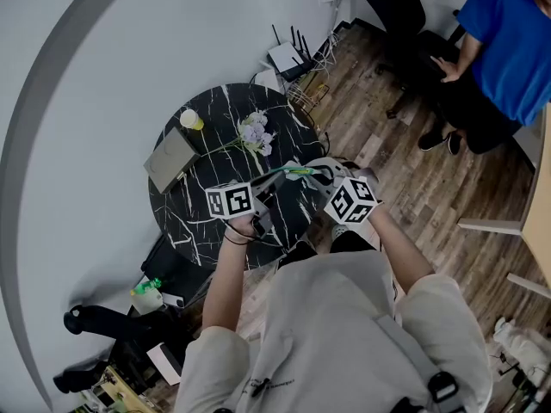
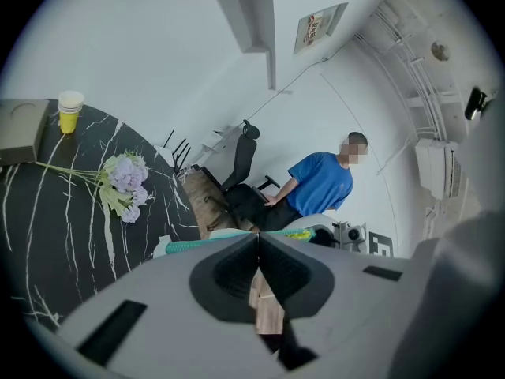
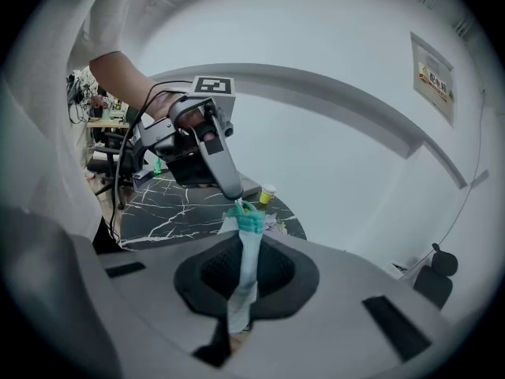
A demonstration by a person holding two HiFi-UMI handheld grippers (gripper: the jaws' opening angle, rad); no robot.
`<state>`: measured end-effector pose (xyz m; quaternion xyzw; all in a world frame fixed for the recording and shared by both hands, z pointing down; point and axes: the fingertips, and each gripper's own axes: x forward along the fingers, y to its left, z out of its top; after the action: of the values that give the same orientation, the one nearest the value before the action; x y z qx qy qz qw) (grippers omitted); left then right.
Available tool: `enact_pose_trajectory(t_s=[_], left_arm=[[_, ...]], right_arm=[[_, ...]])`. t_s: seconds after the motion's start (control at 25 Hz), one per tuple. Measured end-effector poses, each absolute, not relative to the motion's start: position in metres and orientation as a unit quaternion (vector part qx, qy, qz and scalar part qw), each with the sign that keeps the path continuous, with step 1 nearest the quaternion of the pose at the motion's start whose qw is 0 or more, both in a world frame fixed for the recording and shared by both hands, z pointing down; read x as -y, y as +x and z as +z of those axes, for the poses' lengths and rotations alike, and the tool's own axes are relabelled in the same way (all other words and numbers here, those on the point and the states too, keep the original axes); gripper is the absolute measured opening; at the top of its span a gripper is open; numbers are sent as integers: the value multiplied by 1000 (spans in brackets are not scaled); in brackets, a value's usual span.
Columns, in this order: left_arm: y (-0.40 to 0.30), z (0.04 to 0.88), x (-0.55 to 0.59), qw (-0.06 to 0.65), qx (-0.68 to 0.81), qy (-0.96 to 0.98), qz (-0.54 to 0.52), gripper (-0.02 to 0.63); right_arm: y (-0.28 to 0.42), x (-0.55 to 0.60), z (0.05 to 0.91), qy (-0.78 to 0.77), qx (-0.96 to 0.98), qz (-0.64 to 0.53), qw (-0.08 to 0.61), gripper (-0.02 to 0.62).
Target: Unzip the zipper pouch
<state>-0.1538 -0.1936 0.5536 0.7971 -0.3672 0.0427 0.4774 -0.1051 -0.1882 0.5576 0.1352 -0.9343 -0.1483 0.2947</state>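
Observation:
A pale zipper pouch [image 1: 297, 172] with a teal zipper [image 3: 248, 223] hangs in the air between both grippers, above the round black marble table [image 1: 185, 222]. My right gripper [image 3: 246, 247] is shut on the pouch's fabric edge [image 3: 241, 287], which runs up between its jaws. My left gripper [image 3: 235, 199] pinches the zipper's top end from above. In the left gripper view the jaws [image 2: 258, 239] are closed, and the teal zipper [image 2: 197, 245] shows just beyond their tips. The pull itself is hidden by the tips.
On the table lie a bunch of lilac flowers [image 1: 256, 132], a yellow cup [image 1: 191, 120] and a flat grey box [image 1: 170, 158]. A person in a blue shirt [image 1: 508, 33] sits at the far right next to a black office chair [image 1: 398, 7]. Clutter lies on the floor at lower left.

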Motion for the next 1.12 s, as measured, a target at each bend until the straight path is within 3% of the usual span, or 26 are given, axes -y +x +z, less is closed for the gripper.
enact_pose_trajectory(t_s=[1.12], left_arm=[[-223,572,202,407,465,778,115,25]], right_arm=[[-91,215,551,166,962,-10,217,9]])
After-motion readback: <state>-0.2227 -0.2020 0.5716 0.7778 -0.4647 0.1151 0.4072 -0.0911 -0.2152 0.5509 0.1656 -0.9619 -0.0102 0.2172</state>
